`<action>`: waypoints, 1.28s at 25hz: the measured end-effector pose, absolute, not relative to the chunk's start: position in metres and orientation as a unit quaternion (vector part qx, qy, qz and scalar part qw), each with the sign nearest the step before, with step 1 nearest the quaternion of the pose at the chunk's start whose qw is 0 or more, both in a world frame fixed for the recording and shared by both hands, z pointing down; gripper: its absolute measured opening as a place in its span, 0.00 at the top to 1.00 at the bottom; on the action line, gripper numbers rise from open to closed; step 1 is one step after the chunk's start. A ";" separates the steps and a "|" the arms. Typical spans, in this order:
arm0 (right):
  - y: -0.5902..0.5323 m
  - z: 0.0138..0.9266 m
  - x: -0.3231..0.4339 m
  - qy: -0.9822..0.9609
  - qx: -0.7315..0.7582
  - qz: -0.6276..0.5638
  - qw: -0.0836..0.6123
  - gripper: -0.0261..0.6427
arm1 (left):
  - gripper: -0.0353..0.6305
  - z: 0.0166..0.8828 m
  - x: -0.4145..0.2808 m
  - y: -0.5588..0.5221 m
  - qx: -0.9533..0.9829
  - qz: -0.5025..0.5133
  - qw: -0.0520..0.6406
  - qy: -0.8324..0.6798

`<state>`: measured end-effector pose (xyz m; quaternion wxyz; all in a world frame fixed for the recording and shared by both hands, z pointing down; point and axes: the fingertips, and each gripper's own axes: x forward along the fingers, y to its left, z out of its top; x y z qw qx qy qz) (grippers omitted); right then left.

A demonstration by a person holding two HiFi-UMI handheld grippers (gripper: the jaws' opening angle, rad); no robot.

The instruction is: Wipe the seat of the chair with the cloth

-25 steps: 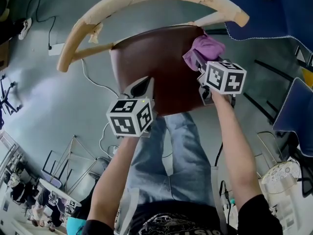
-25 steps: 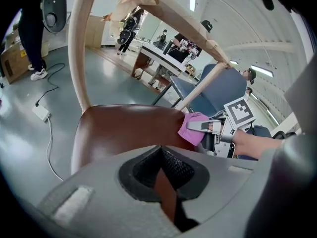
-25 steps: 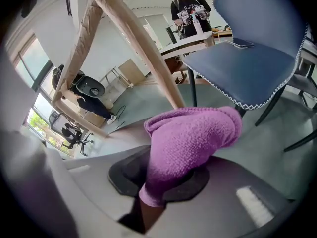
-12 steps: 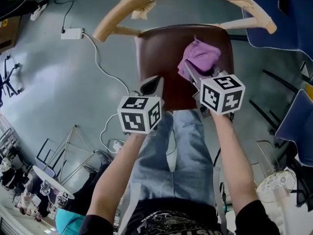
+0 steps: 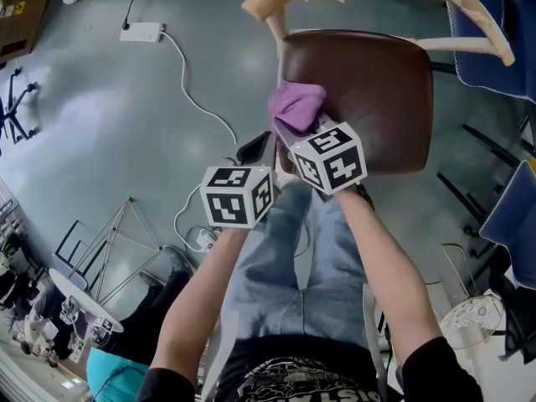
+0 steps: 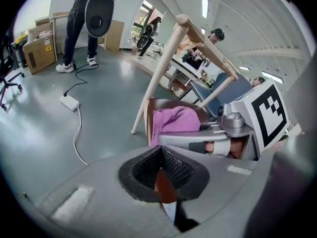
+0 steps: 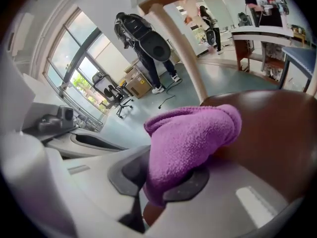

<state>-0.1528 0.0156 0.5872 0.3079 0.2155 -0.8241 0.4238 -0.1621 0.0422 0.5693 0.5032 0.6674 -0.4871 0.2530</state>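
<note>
Clamped on the cloth (image 5: 295, 107), the right gripper (image 5: 286, 131) is finishing a sweep across to the left edge of the seat (image 5: 377, 99) (left gripper (image 5: 254, 147) closed, empty).

A smooth grey-green floor (image 5: 100, 99) is seen, across which a white cable (image 5: 194, 99) is run from a white power strip (image 5: 141, 32). Tall windows (image 7: 74, 63) are set in one wall and daylight is let in, with a black office chair (image 7: 115, 102) and cardboard boxes (image 7: 136, 86) placed near them. Long ceiling lights (image 6: 204, 6) are lit overhead, and a white desk (image 7: 257, 33) is seen at the far side.
</note>
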 end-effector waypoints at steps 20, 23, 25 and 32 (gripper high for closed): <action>0.010 0.617 -0.066 -0.779 0.300 0.429 0.346 0.87 | 0.95 0.577 -0.121 0.047 0.692 0.256 0.510 -0.442; 0.010 0.618 -0.040 -0.777 0.300 0.424 0.356 0.87 | 0.95 0.578 -0.101 0.040 0.690 0.250 0.513 -0.445; 0.007 0.619 -0.025 -0.779 0.296 0.417 0.363 0.87 | 0.95 0.578 -0.085 0.034 0.690 0.246 0.514 -0.446; -0.002 0.624 0.025 -0.781 0.282 0.411 0.377 0.87 | 0.95 0.581 -0.045 0.029 0.682 0.244 0.519 -0.454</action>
